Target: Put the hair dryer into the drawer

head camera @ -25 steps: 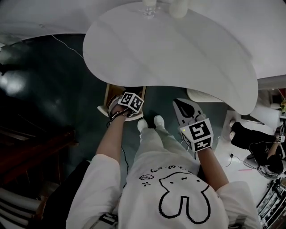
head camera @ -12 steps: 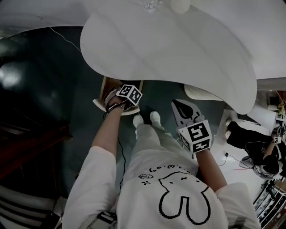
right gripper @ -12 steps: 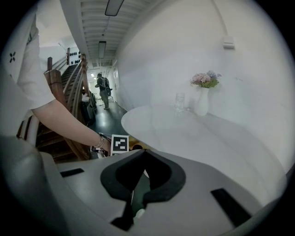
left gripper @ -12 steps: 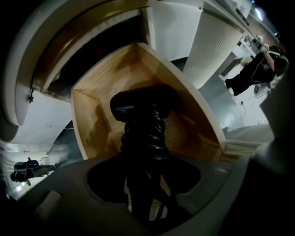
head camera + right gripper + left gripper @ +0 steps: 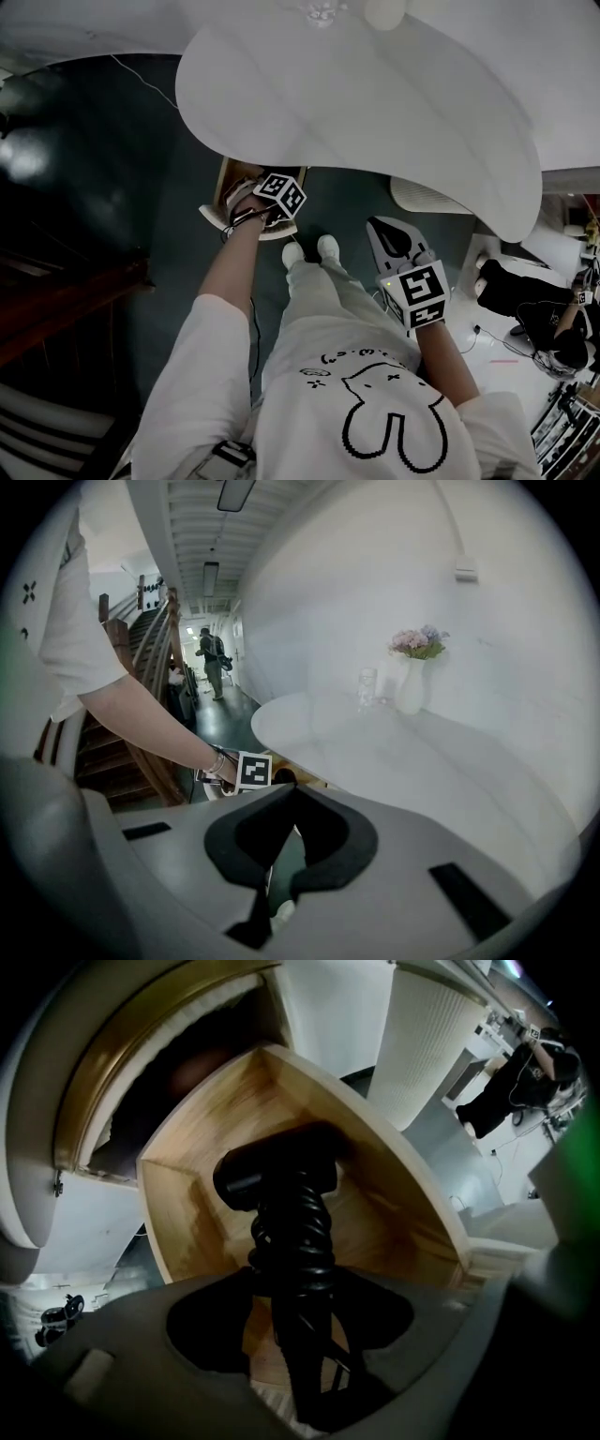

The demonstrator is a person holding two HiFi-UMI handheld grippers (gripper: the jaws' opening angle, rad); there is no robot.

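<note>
Hair dryer (image 5: 281, 1180) sits in drawer (image 5: 187, 1213) between left claw's (image 5: 295, 1279) just-opening jaws.

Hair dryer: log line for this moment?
hair dryer: in open drawer | left tool: jaws just opening, hair dryer between, not pressed | right tool: shut, empty

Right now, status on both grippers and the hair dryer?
Left gripper: jaws just opening, hair dryer handle between them. Dryer head down inside the open drawer. Right gripper shut, empty, off to the side. Nothing seen in the way.

Open drawer (image 5: 178, 1213) accessible from above; hair dryer (image 5: 281, 1176) fills middle; tabletop (image 5: 375, 103) overhangs rear.
</note>
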